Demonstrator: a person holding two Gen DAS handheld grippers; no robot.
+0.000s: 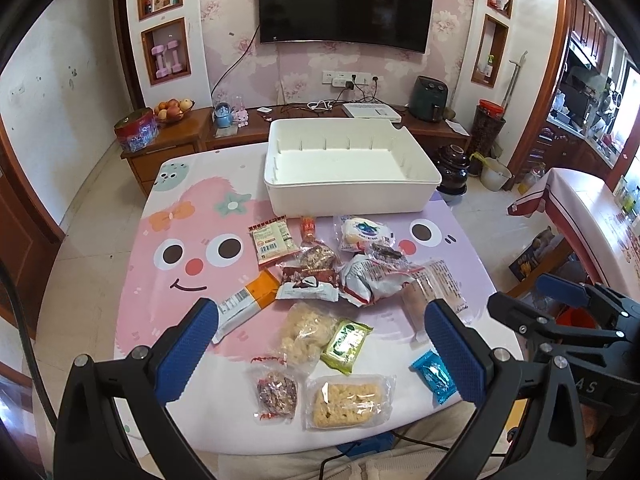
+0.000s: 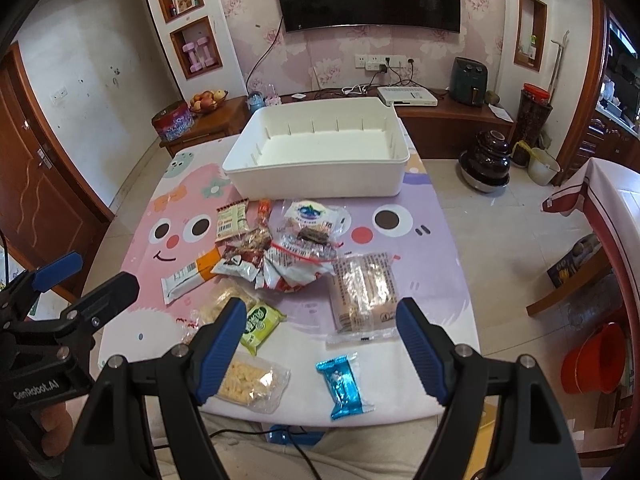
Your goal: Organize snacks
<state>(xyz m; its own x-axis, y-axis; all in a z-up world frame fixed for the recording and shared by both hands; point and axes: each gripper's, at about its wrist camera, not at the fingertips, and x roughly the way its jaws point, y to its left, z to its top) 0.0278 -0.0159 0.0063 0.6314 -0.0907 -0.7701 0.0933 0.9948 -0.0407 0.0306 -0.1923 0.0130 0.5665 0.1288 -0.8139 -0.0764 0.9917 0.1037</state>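
I am holding both grippers side by side over the near edge of the table (image 1: 132, 264), each tilting steeply down toward the snacks. My left gripper (image 1: 320, 334) is hanging above the near-left part of the spread with its jaws standing wide apart, and nothing is sitting between the blue pads (image 1: 186, 350); they are touching no packet. Below and between them in the left wrist view, a clear bag of puffed rice pieces (image 1: 306, 330), a green packet (image 1: 346, 340), a small bag of dark mixed bits (image 1: 277, 394) and a rice crispy bar (image 1: 348, 400) are lying on the cartoon tablecloth. My right gripper (image 2: 322, 344) is hovering just beside the left one, also spread wide and gripping nothing, with its fingers (image 2: 422, 354) framing a blue foil packet (image 2: 344, 384) near the table's front edge and a long clear pack of biscuits (image 2: 364, 292) just beyond it. Further back, the rest of the snacks are piling loosely in the middle of the table: a white-and-orange bar (image 1: 246, 304), a brown wrapper (image 1: 308, 282), a crumpled red-and-white bag (image 1: 372, 280) and a barcode-labelled packet (image 1: 274, 240). The white storage bin (image 1: 348, 196) is standing at the far end of the table, just behind the pile, with no snack inside it
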